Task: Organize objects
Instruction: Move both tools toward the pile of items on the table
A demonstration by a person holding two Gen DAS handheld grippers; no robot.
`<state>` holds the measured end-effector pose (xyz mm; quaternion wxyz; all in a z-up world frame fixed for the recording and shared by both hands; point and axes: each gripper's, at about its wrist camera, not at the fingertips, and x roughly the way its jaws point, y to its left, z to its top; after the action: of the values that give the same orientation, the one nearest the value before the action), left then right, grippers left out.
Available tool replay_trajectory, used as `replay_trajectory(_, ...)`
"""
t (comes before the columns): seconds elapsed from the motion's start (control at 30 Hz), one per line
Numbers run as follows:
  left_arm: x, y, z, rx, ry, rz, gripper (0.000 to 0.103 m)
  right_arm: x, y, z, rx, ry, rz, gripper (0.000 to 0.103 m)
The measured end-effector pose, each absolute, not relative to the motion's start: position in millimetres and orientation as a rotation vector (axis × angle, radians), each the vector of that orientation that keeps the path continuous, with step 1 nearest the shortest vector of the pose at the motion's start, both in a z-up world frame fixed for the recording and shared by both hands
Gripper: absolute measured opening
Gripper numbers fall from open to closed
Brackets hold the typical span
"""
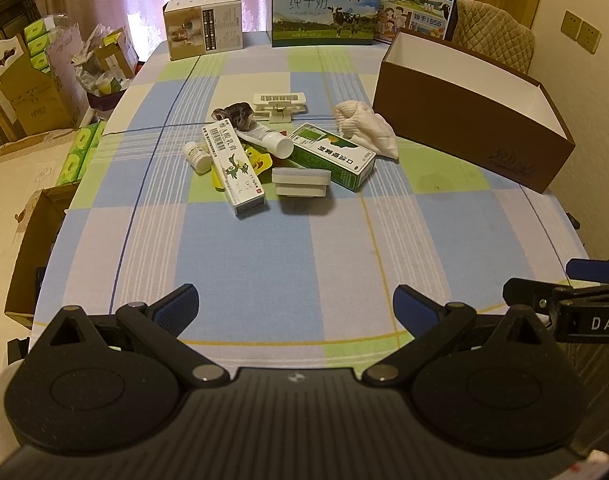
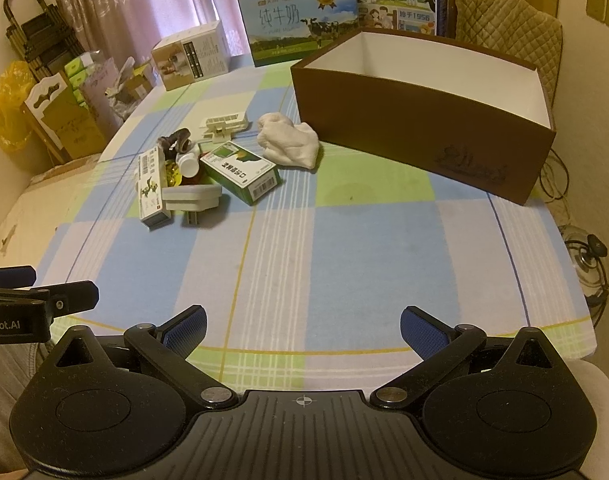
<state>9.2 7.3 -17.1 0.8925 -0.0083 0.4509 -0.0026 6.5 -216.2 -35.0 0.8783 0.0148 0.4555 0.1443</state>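
Start of the sorting, by the look of it: nothing lifted, nothing yet in the open brown cardboard box with a white inside (image 2: 424, 136), standing at the far right of the table under a soft checked blue, green and white cloth (image 1: 264, 264). Left gripper (image 1: 295, 304) with ribbed blue pads spread wide and empty, low over the near edge; right gripper (image 2: 303, 330) likewise wide and empty, just beside it. Mid-table, well apart from both, a loose heap: green rigid medicine carton (image 1: 332, 156), long white ointment carton (image 1: 232, 168), small white plastic pill bottle (image 1: 196, 156), white tube with a round cap (image 1: 276, 144), white hard plastic plug adapter (image 1: 300, 182), white slotted plastic clip (image 1: 280, 106), dark mottled hair scrunchie (image 1: 236, 114), crumpled white cloth (image 1: 368, 128) nearest the box. Next, probably: a reach forward to one piece at the heap's edge, jaws closing across a narrow side, then a carry right into the box.
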Motion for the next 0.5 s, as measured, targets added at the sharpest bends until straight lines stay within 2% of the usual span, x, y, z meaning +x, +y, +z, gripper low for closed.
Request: replay_trajectory(0.5,24,21,-26,-0.035,0.96,0.037,0.102,23,-216,-47,0.023,0.964,0.299,0.101)
